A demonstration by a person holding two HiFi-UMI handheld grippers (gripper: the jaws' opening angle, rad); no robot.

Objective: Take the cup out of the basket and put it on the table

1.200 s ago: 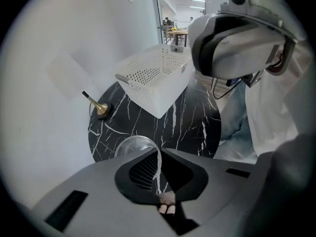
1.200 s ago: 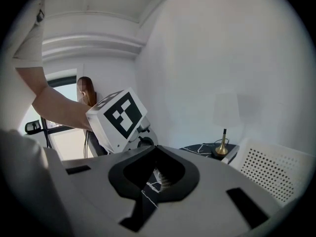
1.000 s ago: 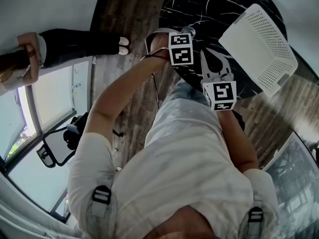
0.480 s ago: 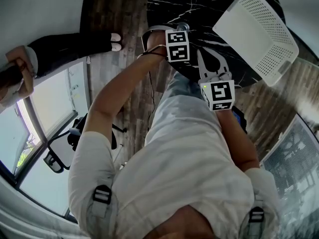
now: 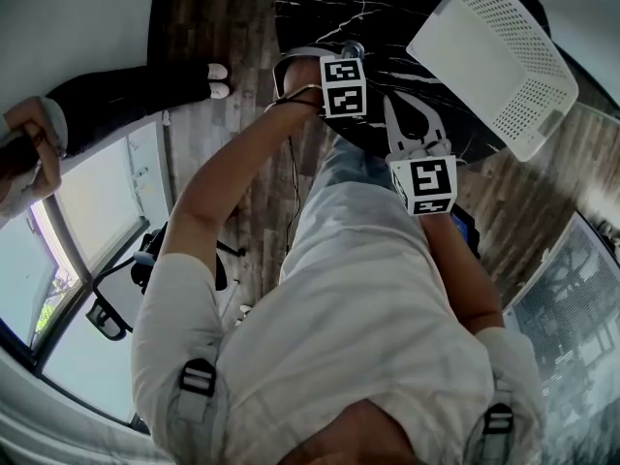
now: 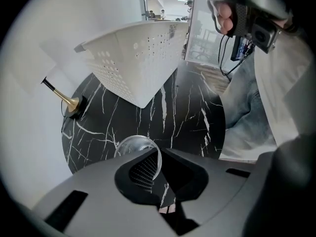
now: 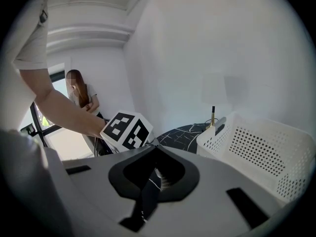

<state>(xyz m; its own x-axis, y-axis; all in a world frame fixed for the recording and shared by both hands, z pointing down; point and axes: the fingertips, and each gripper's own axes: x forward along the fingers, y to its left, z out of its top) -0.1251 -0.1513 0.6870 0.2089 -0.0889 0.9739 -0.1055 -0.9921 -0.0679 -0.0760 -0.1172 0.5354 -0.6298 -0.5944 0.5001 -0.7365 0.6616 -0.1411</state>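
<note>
Change: almost none; the left tongs stay low over the surface.
Left tongs: pinching the cup by its rim.
Cup: at the tips, out of the basket, which lies well beyond.
Right tongs: pressed together, empty.
Meaning: probably only the release remains.

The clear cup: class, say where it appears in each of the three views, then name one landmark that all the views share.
Head view: cup at top centre, over the black table.
Left gripper view: lower centre-left, its rim pinched by the left gripper.
Right gripper view: not visible.
Shared landmark: the white basket, upper right in the head view, top centre in the left gripper view, right in the right gripper view.
</note>
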